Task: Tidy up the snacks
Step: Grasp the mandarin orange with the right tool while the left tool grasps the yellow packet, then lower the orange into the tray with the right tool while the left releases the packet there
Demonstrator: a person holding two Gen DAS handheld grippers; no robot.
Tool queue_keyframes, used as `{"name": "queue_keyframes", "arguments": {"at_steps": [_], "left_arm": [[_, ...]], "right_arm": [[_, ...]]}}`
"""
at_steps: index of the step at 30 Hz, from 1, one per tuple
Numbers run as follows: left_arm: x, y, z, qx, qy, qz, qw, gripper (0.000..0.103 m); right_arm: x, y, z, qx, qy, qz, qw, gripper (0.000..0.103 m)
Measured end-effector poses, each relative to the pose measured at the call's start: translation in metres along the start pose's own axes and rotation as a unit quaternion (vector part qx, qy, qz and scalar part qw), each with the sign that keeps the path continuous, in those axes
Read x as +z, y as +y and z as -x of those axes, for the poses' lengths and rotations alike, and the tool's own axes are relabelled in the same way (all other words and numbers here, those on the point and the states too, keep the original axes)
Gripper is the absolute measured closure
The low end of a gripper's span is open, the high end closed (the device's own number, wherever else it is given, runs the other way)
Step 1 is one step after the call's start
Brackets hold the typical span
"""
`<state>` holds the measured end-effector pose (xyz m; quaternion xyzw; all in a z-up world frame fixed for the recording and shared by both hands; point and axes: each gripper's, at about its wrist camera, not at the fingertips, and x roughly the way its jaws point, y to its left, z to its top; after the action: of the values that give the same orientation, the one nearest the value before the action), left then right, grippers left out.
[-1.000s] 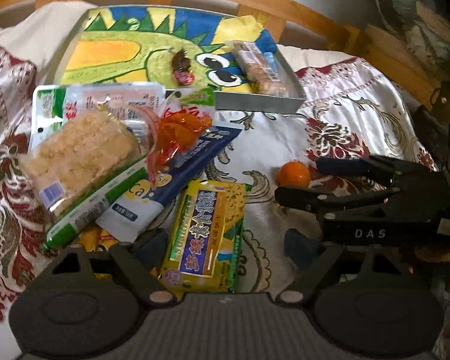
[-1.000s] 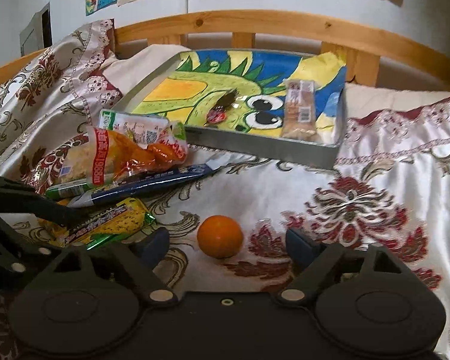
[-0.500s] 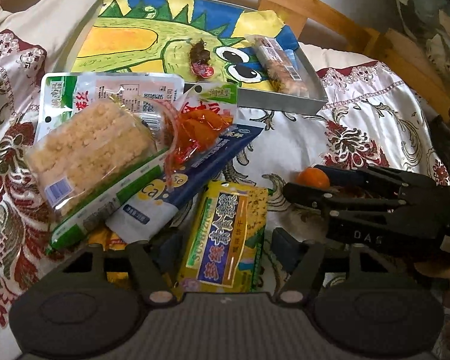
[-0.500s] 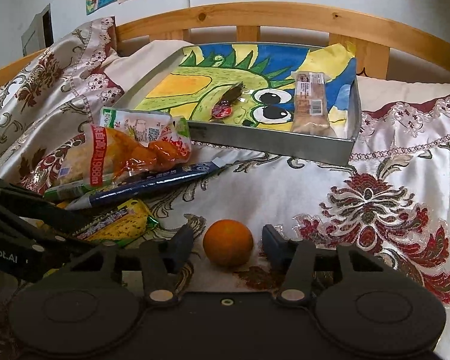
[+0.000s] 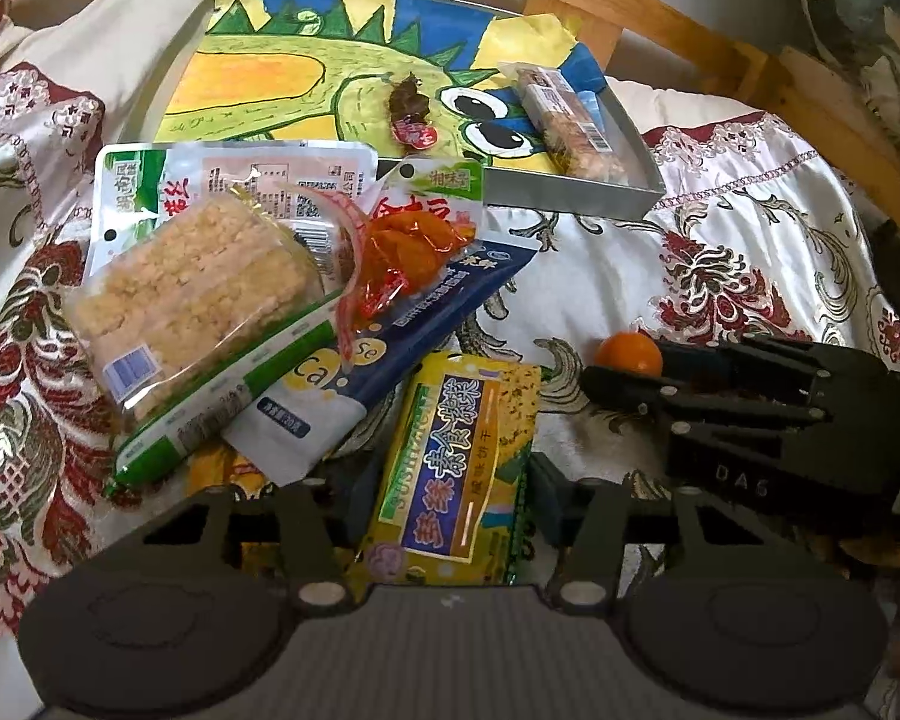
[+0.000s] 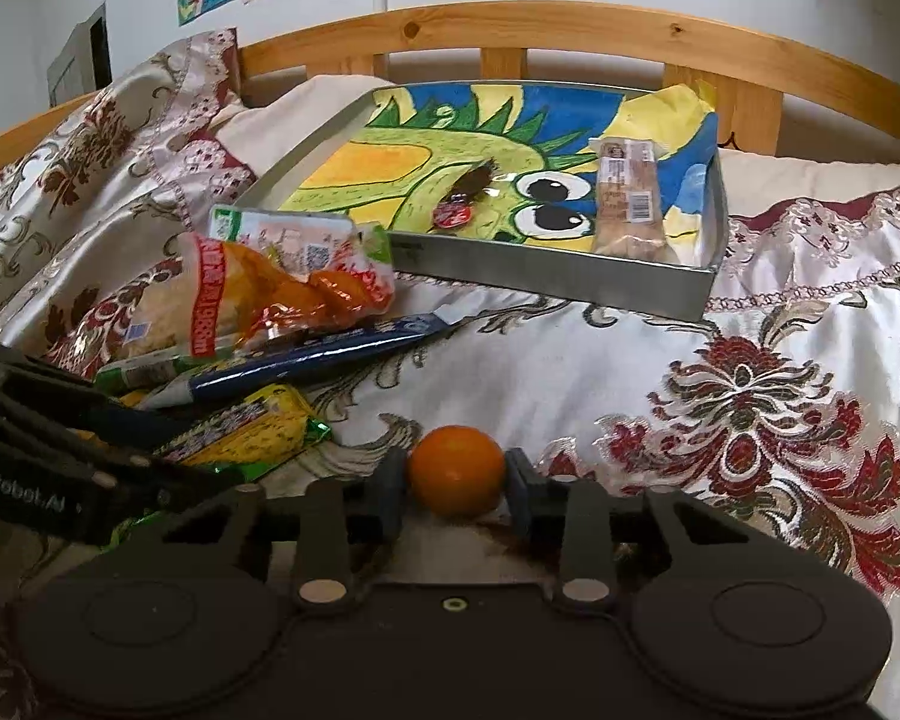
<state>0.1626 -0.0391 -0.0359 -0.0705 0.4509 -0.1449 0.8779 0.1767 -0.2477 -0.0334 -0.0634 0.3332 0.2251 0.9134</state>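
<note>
At lower centre of its own view, the right gripper (image 6: pixel 456 489) is now pinching the orange (image 6: pixel 456 471), having closed in from wide apart. The left gripper (image 5: pixel 438 483) is narrowing around the yellow cracker packet (image 5: pixel 459 468), contact unclear. Both pickups look underway, headed for the tray (image 6: pixel 546 267) at upper centre.

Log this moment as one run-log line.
right gripper: shut on orange | left gripper: astride yellow cracker pack, contact unclear | tray: two snacks

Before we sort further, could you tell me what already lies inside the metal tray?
Inside the tray, on the dragon drawing, lie a wrapped snack bar and a small dark wrapped snack. Whatever is beneath the drawing is covered.
</note>
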Motion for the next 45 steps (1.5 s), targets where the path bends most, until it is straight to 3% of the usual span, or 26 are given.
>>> {"name": "queue_keyframes", "arguments": {"at_steps": [9,14,21,31,37,45], "left_arm": [[-0.006,-0.010,0.014,0.019,0.015,0.011,0.9996,0.049],[-0.011,-0.004,0.031,-0.017,0.002,0.053,0.9985,0.050],[-0.010,-0.016,0.043,-0.004,-0.013,0.040,0.9991,0.050],[0.005,-0.029,0.063,-0.002,-0.066,0.035,0.9972,0.050],[0.018,-0.024,0.070,0.014,-0.099,0.060,0.9931,0.050],[0.066,-0.009,0.063,0.045,-0.152,0.077,0.9843,0.050]], "right_arm": [[-0.003,0.013,0.014,0.006,0.012,-0.004,1.000,0.067],[-0.005,0.021,0.031,-0.004,-0.005,-0.007,1.000,0.068],[-0.003,0.031,0.047,-0.017,-0.023,-0.008,1.000,0.068],[0.008,0.020,0.066,-0.057,-0.080,-0.039,0.994,0.068],[0.016,0.015,0.066,-0.052,-0.096,-0.071,0.992,0.068],[0.055,0.014,0.052,-0.052,-0.151,-0.054,0.986,0.068]]}}
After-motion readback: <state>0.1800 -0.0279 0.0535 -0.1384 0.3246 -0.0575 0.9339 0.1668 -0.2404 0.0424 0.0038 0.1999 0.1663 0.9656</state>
